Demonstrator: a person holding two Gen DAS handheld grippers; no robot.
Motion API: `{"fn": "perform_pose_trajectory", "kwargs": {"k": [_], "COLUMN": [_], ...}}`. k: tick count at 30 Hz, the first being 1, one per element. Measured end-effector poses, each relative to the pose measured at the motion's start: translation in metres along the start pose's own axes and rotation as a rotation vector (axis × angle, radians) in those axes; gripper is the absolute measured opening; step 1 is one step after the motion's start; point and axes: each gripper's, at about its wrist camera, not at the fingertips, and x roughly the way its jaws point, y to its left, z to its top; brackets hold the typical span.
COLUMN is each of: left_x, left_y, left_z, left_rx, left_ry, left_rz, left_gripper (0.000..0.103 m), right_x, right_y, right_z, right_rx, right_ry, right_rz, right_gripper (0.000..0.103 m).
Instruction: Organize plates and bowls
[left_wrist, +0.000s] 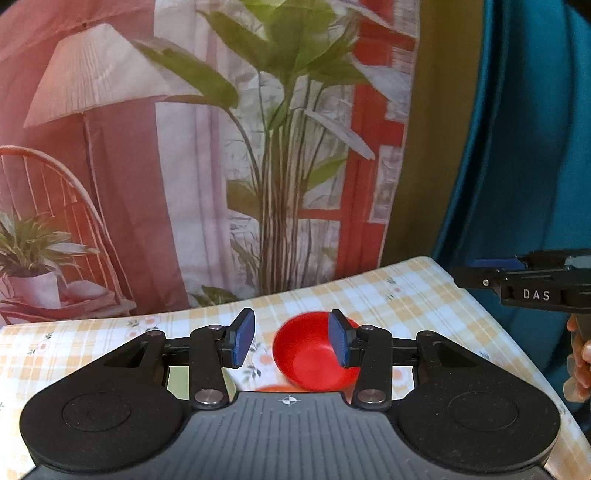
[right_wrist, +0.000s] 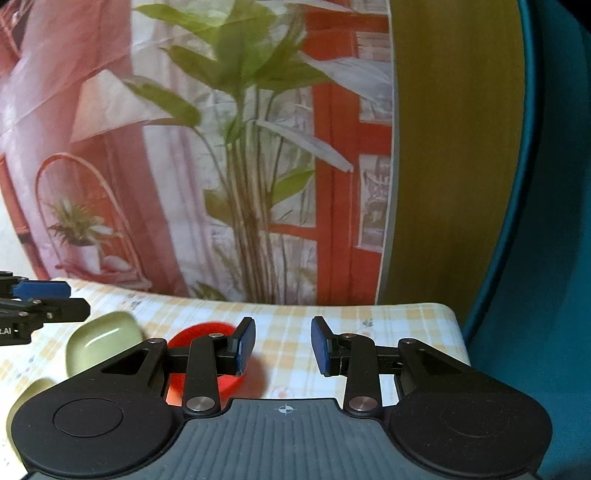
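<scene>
A red bowl (left_wrist: 312, 356) sits on the checked tablecloth, just ahead of my left gripper (left_wrist: 291, 339), whose jaws are open and empty; the right blue pad (left_wrist: 338, 343) overlaps the bowl's rim in view. In the right wrist view the red bowl (right_wrist: 201, 334) lies behind the left finger of my right gripper (right_wrist: 282, 347), which is open and empty above the cloth. A pale green dish (right_wrist: 101, 341) stands left of the bowl, and a second pale green piece (right_wrist: 27, 397) shows at the lower left.
The table (left_wrist: 406, 295) carries a yellow checked cloth and ends at a printed backdrop of plants and a lamp. A teal curtain (left_wrist: 517, 147) hangs right. The right gripper's body (left_wrist: 535, 291) shows at the right edge; the left gripper (right_wrist: 37, 306) shows at the left edge.
</scene>
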Motion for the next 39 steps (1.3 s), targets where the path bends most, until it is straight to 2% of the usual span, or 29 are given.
{"fn": "perform_pose_trajectory", "kwargs": {"k": [5, 8, 13, 18, 30, 31, 33, 38, 39], "left_x": [0.039, 0.067, 0.104, 0.118, 0.146, 0.149, 0.152, 0.152, 0.152], "left_y": [0.009, 0.006, 0.009, 0.009, 0.012, 0.012, 0.010, 0.006, 0.005], "left_z": [0.005, 0.000, -0.013, -0.022, -0.036, -0.037, -0.039, -0.042, -0.043], "left_rx": [-0.004, -0.001, -0.038, -0.028, -0.054, -0.056, -0.052, -0.038, -0.035], "left_ry": [0.056, 0.098, 0.193, 0.227, 0.312, 0.323, 0.339, 0.347, 0.346], "left_rz": [-0.012, -0.007, -0.002, -0.013, -0.016, -0.026, -0.040, -0.055, -0.055], "left_gripper": [0.046, 0.046, 0.046, 0.046, 0.045, 0.043, 0.025, 0.022, 0.022], "right_x": [0.041, 0.064, 0.095, 0.113, 0.128, 0.129, 0.129, 0.128, 0.129], "right_y": [-0.011, -0.015, -0.006, 0.010, 0.020, 0.020, 0.020, 0.022, 0.022], "right_z": [-0.008, -0.018, -0.032, -0.039, -0.055, -0.056, -0.056, -0.056, -0.057], "right_rx": [0.040, 0.123, 0.160, 0.174, 0.214, 0.219, 0.228, 0.220, 0.222], "right_ry": [0.030, 0.055, 0.107, 0.148, 0.239, 0.244, 0.250, 0.255, 0.255], "right_rz": [0.000, 0.050, 0.093, 0.125, 0.103, 0.106, 0.110, 0.111, 0.112], "right_gripper": [0.036, 0.036, 0.037, 0.037, 0.036, 0.036, 0.031, 0.016, 0.016]}}
